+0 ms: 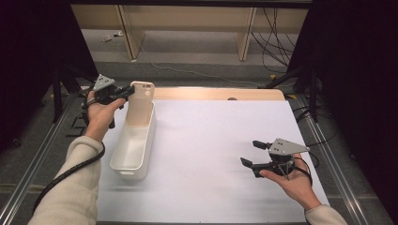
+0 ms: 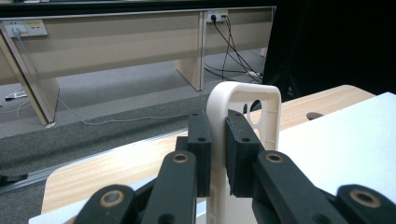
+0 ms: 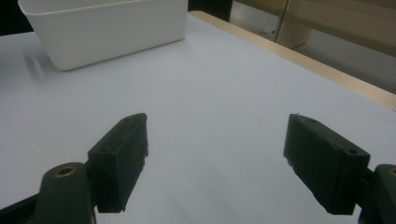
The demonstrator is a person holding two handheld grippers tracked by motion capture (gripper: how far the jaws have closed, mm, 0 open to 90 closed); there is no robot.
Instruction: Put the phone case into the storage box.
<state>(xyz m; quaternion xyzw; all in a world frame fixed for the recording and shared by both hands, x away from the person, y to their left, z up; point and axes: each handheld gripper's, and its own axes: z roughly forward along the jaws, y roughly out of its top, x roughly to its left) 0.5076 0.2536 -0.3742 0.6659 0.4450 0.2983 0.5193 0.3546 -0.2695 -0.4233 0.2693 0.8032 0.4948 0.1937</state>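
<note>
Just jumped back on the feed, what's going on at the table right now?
A person holds a two-jaw gripper in each hand. The left gripper is clamped on a cream plastic phone case, holding it upright at the far end of a long white plastic bin. The right gripper hovers open over the white table sheet, with nothing between its jaws.

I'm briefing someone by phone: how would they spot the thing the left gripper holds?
On the white table, look to the left edge for the long white bin. At its far end a cream phone case stands upright, pinched by the left gripper; its rounded top has a camera cutout.
</note>
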